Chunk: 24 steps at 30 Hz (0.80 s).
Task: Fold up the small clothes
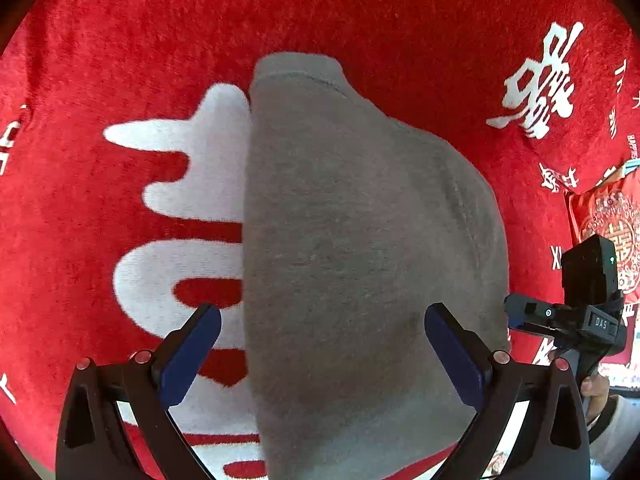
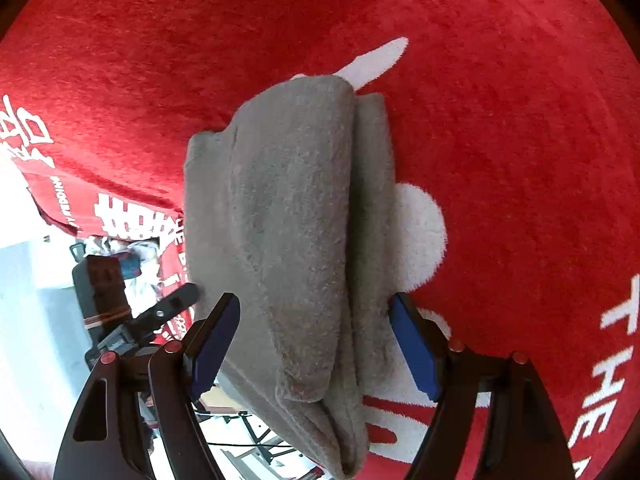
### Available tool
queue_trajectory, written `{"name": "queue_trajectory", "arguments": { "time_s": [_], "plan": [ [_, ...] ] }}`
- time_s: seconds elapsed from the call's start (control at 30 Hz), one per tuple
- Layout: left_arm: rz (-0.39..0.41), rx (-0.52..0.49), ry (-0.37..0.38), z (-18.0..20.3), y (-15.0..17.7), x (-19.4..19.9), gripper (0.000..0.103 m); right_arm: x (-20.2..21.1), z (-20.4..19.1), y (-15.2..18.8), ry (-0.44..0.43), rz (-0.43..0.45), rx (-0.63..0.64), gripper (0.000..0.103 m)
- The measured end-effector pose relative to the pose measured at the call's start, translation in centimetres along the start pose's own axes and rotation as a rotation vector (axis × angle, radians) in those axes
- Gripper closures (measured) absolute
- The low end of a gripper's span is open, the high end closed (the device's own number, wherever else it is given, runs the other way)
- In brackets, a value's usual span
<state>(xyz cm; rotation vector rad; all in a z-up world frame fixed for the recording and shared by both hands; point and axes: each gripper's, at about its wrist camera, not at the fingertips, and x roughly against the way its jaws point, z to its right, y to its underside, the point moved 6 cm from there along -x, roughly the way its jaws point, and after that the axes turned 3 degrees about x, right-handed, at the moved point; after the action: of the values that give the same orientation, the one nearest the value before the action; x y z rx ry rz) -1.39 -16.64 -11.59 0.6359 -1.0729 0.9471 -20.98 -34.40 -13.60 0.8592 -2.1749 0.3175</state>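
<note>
Garment [image 1: 360,240], one, grey, on one red blanket [image 1: 120,60].

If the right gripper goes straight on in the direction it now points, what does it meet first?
Most likely the folded grey garment. It lies between the open fingers of the right gripper, on the red blanket. How far off it is, the picture does not show.

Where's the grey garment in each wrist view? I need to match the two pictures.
Left wrist: the grey garment fills the centre, running from upper middle to the bottom edge.
Right wrist: it lies folded in the centre, between the open blue fingers.
Shared landmark: the red blanket with white lettering underneath.
</note>
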Motion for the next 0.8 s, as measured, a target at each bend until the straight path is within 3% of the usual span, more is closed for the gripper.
{"name": "queue_trajectory", "arguments": {
  "time_s": [0.8],
  "plan": [
    [-0.039, -0.051, 0.000, 2.3, -0.9, -2.9, 0.001, -0.4, -0.4, -0.1, -0.093, -0.026, 0.032, 0.022]
  ]
}}
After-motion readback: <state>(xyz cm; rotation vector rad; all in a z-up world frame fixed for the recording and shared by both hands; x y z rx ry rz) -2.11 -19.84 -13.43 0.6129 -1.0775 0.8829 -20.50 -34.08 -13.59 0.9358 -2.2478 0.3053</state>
